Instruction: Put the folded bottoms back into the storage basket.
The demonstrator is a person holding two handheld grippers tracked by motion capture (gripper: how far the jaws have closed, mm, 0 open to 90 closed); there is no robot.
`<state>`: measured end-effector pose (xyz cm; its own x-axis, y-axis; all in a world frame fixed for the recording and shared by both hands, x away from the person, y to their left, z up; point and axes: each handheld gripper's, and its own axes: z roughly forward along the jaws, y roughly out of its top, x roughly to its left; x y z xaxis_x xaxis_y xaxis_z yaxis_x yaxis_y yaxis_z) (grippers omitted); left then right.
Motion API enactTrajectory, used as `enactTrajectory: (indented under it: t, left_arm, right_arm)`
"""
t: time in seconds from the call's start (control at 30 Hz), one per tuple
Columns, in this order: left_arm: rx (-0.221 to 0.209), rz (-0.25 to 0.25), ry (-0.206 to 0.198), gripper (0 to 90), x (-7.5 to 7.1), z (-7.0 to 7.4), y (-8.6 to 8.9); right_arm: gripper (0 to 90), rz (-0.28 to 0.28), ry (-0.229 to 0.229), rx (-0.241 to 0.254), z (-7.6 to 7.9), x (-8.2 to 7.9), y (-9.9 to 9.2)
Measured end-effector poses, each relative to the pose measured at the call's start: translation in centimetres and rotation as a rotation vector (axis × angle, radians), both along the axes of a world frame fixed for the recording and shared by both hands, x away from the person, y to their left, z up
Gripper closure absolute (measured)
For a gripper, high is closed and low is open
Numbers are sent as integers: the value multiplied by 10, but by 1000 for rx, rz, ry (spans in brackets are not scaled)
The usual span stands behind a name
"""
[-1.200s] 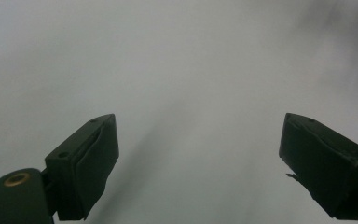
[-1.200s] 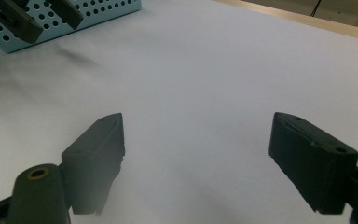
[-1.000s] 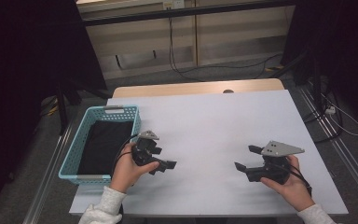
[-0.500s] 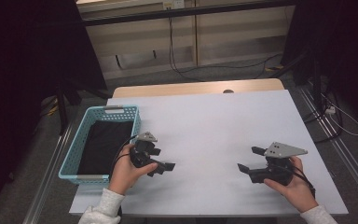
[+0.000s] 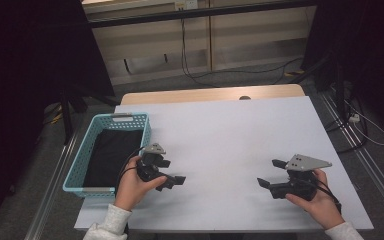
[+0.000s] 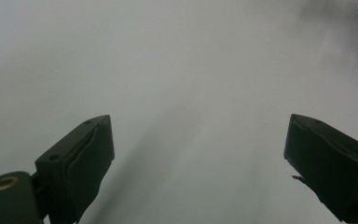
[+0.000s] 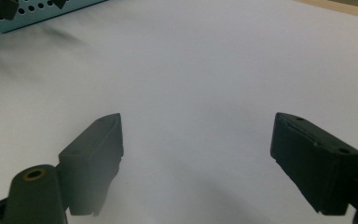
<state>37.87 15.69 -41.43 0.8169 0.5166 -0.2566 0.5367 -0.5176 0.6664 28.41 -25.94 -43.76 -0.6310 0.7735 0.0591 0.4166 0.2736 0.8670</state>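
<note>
We hold the left gripper (image 5: 172, 172) and right gripper (image 5: 272, 173) low over the white table (image 5: 230, 130), jaws spread and empty, well apart, apparently at rest. The teal basket (image 5: 80, 165), holding a dark cloth (image 5: 112, 155), sits just beside the left gripper.

A light-blue perforated plastic basket (image 5: 108, 152) (dark cloth inside) sits at the white table's (image 5: 230, 135) left edge, beside the left gripper (image 5: 172, 172).
</note>
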Motion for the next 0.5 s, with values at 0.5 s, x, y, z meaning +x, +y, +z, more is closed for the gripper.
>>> enactTrajectory:
  t: [0.5]
  left_arm:
    - [6,-10,4,79,-4,-4,5]
  right_arm:
    - [161,4,11,-9,-2,-4,-6]
